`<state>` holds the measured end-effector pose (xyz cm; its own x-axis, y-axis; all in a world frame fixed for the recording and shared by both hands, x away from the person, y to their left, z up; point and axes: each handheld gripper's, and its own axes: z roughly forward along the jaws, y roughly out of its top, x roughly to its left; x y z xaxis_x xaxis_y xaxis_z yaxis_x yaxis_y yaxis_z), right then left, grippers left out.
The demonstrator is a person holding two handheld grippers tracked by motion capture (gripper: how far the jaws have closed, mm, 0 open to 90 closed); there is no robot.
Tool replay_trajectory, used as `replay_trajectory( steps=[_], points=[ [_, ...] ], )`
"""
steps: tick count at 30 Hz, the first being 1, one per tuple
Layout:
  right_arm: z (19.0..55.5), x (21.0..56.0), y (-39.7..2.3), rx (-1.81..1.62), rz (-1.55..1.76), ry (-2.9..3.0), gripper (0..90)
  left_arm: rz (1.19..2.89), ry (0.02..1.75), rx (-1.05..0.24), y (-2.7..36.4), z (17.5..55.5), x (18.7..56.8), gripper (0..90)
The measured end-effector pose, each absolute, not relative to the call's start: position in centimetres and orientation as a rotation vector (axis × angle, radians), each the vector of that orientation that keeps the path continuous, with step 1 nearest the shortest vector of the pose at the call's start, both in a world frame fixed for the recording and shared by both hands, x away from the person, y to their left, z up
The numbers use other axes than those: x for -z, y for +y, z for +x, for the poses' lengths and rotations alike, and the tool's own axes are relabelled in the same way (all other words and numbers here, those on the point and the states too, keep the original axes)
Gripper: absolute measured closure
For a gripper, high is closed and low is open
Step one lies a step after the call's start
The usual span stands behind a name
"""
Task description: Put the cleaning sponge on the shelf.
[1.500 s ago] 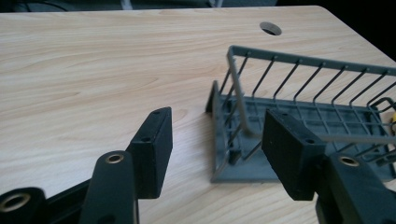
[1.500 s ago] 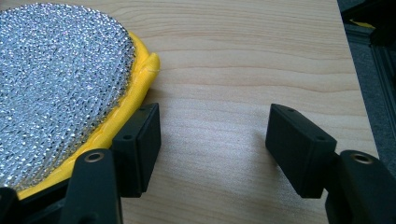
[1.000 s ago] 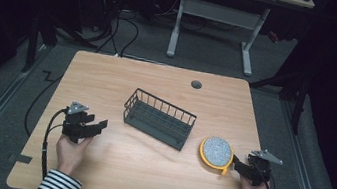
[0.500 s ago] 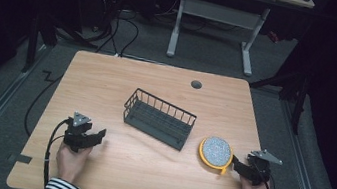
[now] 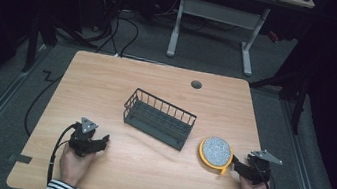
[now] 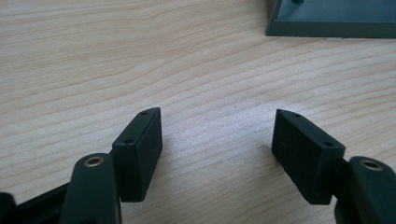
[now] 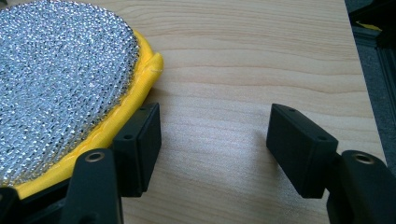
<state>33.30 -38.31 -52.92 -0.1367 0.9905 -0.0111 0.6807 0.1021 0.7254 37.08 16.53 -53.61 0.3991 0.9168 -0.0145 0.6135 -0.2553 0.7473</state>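
Jaws: I see both spread with bare wood between; the left gripper [image 5: 99, 141] has just been opening, and the right gripper [image 5: 238, 165] sits just beside the scrubber [image 5: 216, 152].
Scrubber: near the desk's [image 5: 158, 80] right edge; I judge it light, soft, springy; pinch the yellow rim [image 7: 140, 91].
Basket [image 5: 159, 119]: mid-desk, empty.

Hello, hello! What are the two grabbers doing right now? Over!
Left gripper open, nothing between its jaws. Right gripper open beside the yellow scrubber. Wire basket mid-table, untouched.
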Motion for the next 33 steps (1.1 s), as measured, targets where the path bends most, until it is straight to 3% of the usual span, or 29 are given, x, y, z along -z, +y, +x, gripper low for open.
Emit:
replay_trajectory(
  steps=[14,33],
  points=[
    [33.0,51.8,-38.8,-0.823,1.701,1.857,42.5,1.982,1.297,-0.560,16.5,37.1,53.6,31.5],
    [33.5,48.8,-36.6,-0.974,1.622,1.964,39.8,1.986,1.297,-0.561,16.4,37.2,53.6,30.7]
  ],
)
